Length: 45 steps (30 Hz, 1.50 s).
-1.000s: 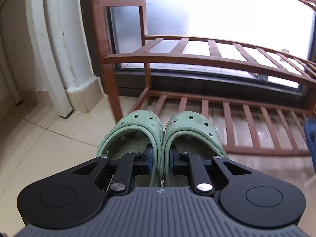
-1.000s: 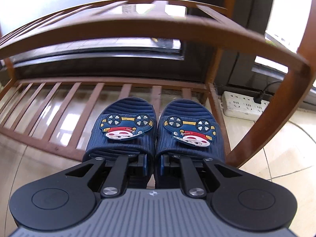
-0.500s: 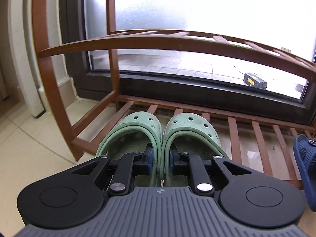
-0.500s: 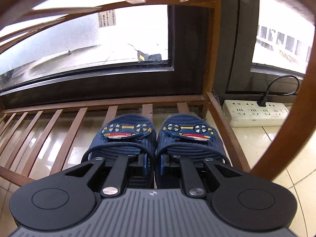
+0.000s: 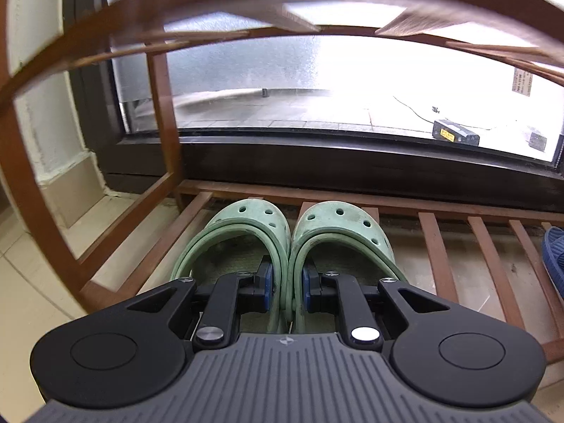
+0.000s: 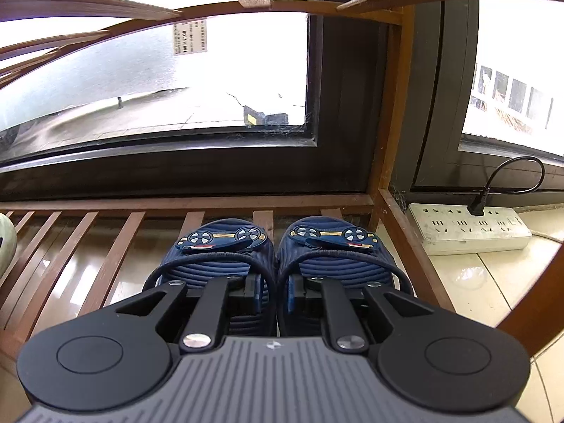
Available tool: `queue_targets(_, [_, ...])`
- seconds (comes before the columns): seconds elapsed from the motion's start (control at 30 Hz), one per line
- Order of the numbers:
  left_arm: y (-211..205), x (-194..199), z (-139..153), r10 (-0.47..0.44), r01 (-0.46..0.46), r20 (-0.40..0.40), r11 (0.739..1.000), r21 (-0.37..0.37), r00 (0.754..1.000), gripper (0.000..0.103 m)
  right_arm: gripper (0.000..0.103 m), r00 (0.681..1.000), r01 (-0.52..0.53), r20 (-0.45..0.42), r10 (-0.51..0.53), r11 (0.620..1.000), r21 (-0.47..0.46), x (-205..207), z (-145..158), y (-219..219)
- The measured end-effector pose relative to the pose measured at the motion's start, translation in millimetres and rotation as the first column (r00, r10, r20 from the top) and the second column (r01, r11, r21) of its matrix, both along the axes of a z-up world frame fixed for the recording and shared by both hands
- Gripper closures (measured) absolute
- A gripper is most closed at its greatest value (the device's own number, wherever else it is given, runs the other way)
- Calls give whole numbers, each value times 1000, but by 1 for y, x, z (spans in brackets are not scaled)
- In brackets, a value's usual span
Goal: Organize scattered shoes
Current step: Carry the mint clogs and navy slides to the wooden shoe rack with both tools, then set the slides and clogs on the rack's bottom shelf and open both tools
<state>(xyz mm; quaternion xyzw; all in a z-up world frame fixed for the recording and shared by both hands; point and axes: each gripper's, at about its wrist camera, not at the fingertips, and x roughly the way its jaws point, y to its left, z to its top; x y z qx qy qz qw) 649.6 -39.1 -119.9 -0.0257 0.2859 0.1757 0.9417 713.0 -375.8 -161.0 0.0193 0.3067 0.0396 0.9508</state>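
Note:
A pair of pale green clogs (image 5: 335, 220) sits toes-forward over the slats of the wooden shoe rack's bottom shelf (image 5: 433, 246), near its left end. My left gripper (image 5: 286, 283) is shut on the clogs' two inner walls, pressed together between the blue pads. In the right wrist view a pair of navy slippers with car badges (image 6: 222, 246) lies on the same bottom shelf (image 6: 116, 246) at its right end. My right gripper (image 6: 275, 294) is shut on the slippers' touching inner sides. The soles are hidden, so contact with the slats is unclear.
The rack's upper shelf (image 5: 282, 35) arches close above both grippers. A dark window frame (image 5: 352, 165) stands right behind the rack. A white power strip (image 6: 469, 225) with a black plug lies on the tiled floor right of the rack. Bare slats separate the pairs.
Both grippers went forward and down under the upper shelf with their shoes. The green clogs moved from the floor in front of the rack onto its bottom shelf; the slippers went deeper.

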Motion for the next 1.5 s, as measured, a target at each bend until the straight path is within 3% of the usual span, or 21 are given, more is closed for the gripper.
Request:
queue_targets(0.3, [12,24,-11,-23,23,34,1000,-6,999,85,83,999,-6,40,6,1000,-5,6,-5,5])
queue_targets(0.63, [19,36,-8,-33,33,19,999,-13,999,82,81,998,-13,66,15,999,-29,10,-10,7])
queue_targets(0.93, [17,20,6,-50,50,17,998,-38,999,70,57,996,-29,80,35,997,-73,-3,-3,11])
queue_targets(1.23, [-1,-12,13,-66,66,2,998,-19,998,67,54,998,-59,17,61,991,-119,-25,3,4])
queue_targets(1.5, [-14,-48,27,-87,87,-13,996,12,996,67,46,992,-126,-11,126,982,-143,-49,17,-1])
